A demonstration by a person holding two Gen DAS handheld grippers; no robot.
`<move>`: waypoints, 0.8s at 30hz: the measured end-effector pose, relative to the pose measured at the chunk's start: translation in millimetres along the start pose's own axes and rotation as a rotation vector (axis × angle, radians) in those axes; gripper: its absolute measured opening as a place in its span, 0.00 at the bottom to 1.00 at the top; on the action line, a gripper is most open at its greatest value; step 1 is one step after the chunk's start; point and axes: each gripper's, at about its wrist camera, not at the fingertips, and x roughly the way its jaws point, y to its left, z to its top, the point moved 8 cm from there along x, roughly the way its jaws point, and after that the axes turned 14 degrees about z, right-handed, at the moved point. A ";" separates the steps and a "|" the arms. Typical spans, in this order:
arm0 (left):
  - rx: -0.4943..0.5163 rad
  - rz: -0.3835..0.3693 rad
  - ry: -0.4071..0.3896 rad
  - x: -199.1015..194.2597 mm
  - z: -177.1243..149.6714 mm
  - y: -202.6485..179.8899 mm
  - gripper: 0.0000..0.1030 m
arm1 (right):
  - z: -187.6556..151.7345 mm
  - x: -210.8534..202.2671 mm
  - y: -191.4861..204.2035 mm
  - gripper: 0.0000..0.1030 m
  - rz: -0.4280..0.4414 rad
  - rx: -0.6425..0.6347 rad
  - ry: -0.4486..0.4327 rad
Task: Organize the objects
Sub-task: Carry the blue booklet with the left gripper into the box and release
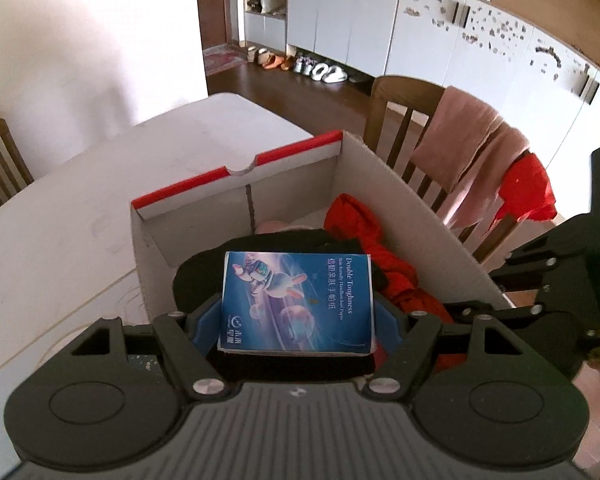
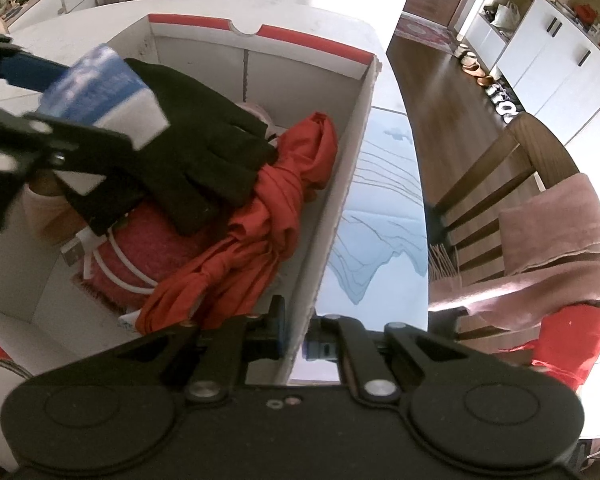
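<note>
A white cardboard box with red trim (image 1: 236,168) stands on the white table. My left gripper (image 1: 298,320) is shut on a blue tissue pack (image 1: 298,300) and holds it over the box, above a black glove (image 2: 204,160). In the right wrist view the left gripper (image 2: 80,92) and tissue pack (image 2: 100,84) show at upper left. The box (image 2: 340,216) also holds a red cloth (image 2: 260,216), a pink-red towel (image 2: 152,248) and a white cable (image 2: 112,264). My right gripper (image 2: 296,340) is shut on the box's right wall.
A wooden chair (image 1: 404,108) draped with a pink towel (image 1: 472,148) and a red garment (image 1: 528,184) stands right of the table. Another chair (image 1: 0,160) is at far left. White cabinets and shoes lie beyond. A blue-patterned mat (image 2: 380,216) lies beside the box.
</note>
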 end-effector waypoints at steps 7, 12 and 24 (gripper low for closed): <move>0.020 -0.005 0.027 15.1 -4.3 -4.5 0.74 | -0.4 0.8 -0.5 0.05 0.000 0.003 0.001; 0.026 -0.009 0.042 22.0 -4.8 -3.9 0.74 | -1.0 2.1 -1.4 0.05 0.001 0.006 0.003; -0.059 -0.036 0.042 16.5 -13.7 8.9 0.78 | -1.1 0.3 -1.7 0.06 0.010 -0.002 -0.002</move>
